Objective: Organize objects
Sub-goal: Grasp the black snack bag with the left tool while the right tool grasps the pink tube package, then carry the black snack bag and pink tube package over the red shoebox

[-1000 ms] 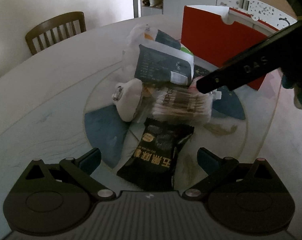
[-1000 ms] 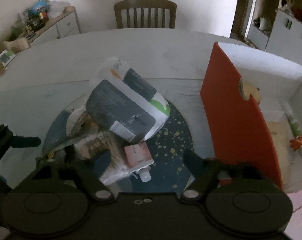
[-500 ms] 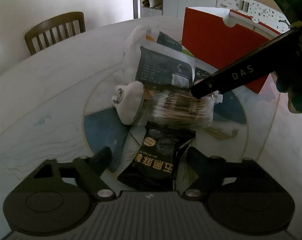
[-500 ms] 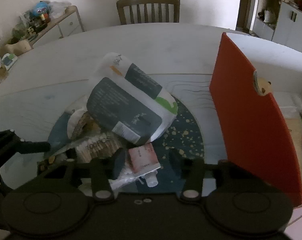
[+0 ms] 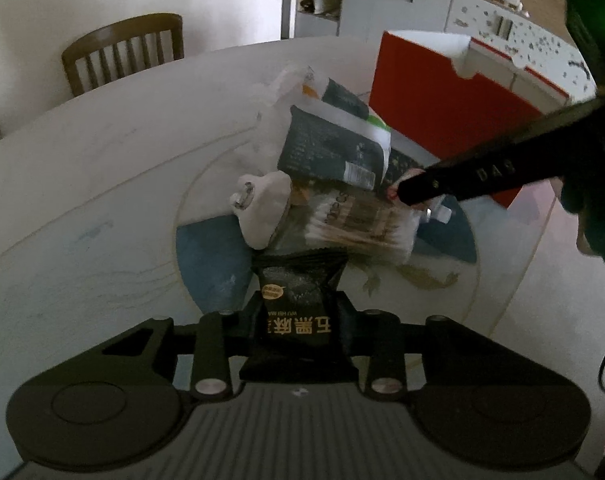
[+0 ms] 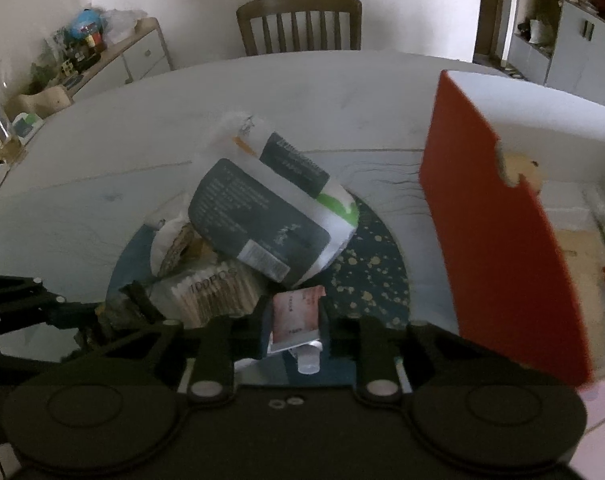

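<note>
left claw (image 5: 298, 320): clamped on black snack packet (image 5: 296, 300) | right claw (image 6: 292, 326): closing onto pink tube (image 6: 294, 314) | red box (image 6: 498, 240): right of pile, right claw nearer

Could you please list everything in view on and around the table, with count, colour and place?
Snack packet: one, black, nearest end of the pile, between the left jaws.
Tube: one, pink and white, between the right jaws.
Cotton swab pack: one, clear, mid-pile.
Pouches: two, white and dark, stacked atop the pile.
White lump: one, left of the swabs.
Box: one, red outside, open, right of the pile.
Table: one, pale, round.
Chair: one, brown, behind the table.
Left gripper: shut on the packet.
Right gripper: shut on the tube.
</note>
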Demonstrator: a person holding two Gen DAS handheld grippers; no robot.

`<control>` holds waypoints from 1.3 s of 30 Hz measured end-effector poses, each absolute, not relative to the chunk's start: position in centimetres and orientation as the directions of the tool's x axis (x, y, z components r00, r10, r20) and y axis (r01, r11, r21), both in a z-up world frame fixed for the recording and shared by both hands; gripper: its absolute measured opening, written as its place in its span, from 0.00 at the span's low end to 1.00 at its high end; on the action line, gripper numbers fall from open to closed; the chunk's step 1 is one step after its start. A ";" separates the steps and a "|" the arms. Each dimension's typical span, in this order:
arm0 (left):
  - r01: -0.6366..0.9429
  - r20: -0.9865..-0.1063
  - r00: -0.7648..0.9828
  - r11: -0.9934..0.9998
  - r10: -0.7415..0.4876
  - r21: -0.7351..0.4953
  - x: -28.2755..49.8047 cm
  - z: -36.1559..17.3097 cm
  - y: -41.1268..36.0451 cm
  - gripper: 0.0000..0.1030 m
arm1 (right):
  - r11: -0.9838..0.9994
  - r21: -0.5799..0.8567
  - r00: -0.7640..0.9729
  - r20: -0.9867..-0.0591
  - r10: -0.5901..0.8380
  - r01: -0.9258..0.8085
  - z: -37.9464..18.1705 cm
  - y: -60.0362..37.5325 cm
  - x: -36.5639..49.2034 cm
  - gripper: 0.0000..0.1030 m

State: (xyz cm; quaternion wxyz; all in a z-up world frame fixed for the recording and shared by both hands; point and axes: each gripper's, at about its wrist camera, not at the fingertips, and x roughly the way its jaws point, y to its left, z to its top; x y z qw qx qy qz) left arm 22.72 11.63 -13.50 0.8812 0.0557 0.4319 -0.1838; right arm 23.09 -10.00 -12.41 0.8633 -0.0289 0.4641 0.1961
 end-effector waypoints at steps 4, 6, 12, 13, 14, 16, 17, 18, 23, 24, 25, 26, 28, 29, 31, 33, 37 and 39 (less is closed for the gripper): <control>0.352 -0.778 0.561 0.932 -0.282 -0.083 22.2 -12.3 11.8 0.33 | 0.922 0.145 0.506 -0.799 0.323 -0.360 -11.3 -10.9 22.2 0.22; 0.346 -0.775 0.563 0.933 -0.288 -0.095 21.9 -11.7 11.9 0.33 | 0.922 0.145 0.514 -0.793 0.326 -0.360 -10.6 -11.3 21.7 0.22; 0.340 -0.766 0.569 0.934 -0.301 -0.114 21.0 -9.8 11.6 0.33 | 0.920 0.159 0.530 -0.777 0.340 -0.358 -8.3 -12.5 20.2 0.22; 0.343 -0.763 0.571 0.932 -0.303 -0.113 20.9 -9.4 11.4 0.33 | 0.921 0.156 0.533 -0.775 0.338 -0.357 -7.9 -12.7 20.0 0.22; 0.347 -0.760 0.575 0.931 -0.303 -0.108 20.7 -9.1 11.3 0.33 | 0.922 0.151 0.539 -0.774 0.334 -0.356 -7.5 -12.9 19.7 0.22; 0.353 -0.756 0.581 0.930 -0.301 -0.099 20.5 -8.4 10.8 0.33 | 0.923 0.150 0.545 -0.769 0.335 -0.355 -6.7 -13.3 19.3 0.22; 0.355 -0.754 0.582 0.929 -0.305 -0.102 20.4 -8.0 10.6 0.33 | 0.924 0.149 0.547 -0.768 0.332 -0.352 -6.3 -13.4 19.1 0.22; 0.355 -0.752 0.580 0.928 -0.312 -0.110 20.3 -7.6 10.4 0.33 | 0.926 0.144 0.552 -0.767 0.328 -0.350 -5.9 -13.6 18.9 0.22; 0.367 -0.742 0.578 0.920 -0.339 -0.135 20.2 -5.7 8.9 0.33 | 0.929 0.140 0.576 -0.751 0.324 -0.342 -3.9 -15.2 18.2 0.22; 0.371 -0.740 0.578 0.918 -0.345 -0.138 20.2 -5.4 8.5 0.33 | 0.930 0.137 0.581 -0.747 0.323 -0.342 -3.5 -15.7 18.0 0.22; 0.376 -0.737 0.577 0.916 -0.351 -0.142 20.2 -5.0 8.1 0.33 | 0.930 0.133 0.587 -0.743 0.322 -0.342 -3.1 -16.1 17.9 0.22; 0.379 -0.736 0.577 0.914 -0.355 -0.143 20.3 -4.6 7.6 0.33 | 0.930 0.132 0.592 -0.739 0.323 -0.342 -2.8 -16.5 17.9 0.22; 0.389 -0.732 0.576 0.910 -0.364 -0.146 20.3 -3.9 6.6 0.33 | 0.930 0.132 0.600 -0.730 0.326 -0.344 -2.2 -17.4 17.8 0.22; 0.393 -0.730 0.576 0.908 -0.367 -0.146 20.4 -3.7 6.1 0.33 | 0.929 0.132 0.604 -0.726 0.328 -0.347 -1.9 -17.8 17.9 0.22; 0.398 -0.726 0.577 0.905 -0.374 -0.149 20.5 -3.2 5.0 0.33 | 0.928 0.130 0.613 -0.717 0.332 -0.350 -1.3 -18.6 18.1 0.22; 0.402 -0.723 0.580 0.904 -0.375 -0.147 20.7 -2.7 3.9 0.33 | 0.926 0.130 0.619 -0.710 0.336 -0.354 -0.9 -19.7 18.2 0.22; 0.405 -0.722 0.586 0.905 -0.368 -0.133 21.3 -2.0 1.4 0.33 | 0.921 0.133 0.628 -0.695 0.350 -0.367 -0.4 -21.8 18.9 0.22; 0.408 -0.718 0.590 0.904 -0.369 -0.129 21.6 -1.7 0.2 0.33 | 0.920 0.128 0.633 -0.690 0.351 -0.371 -0.2 -22.6 19.3 0.22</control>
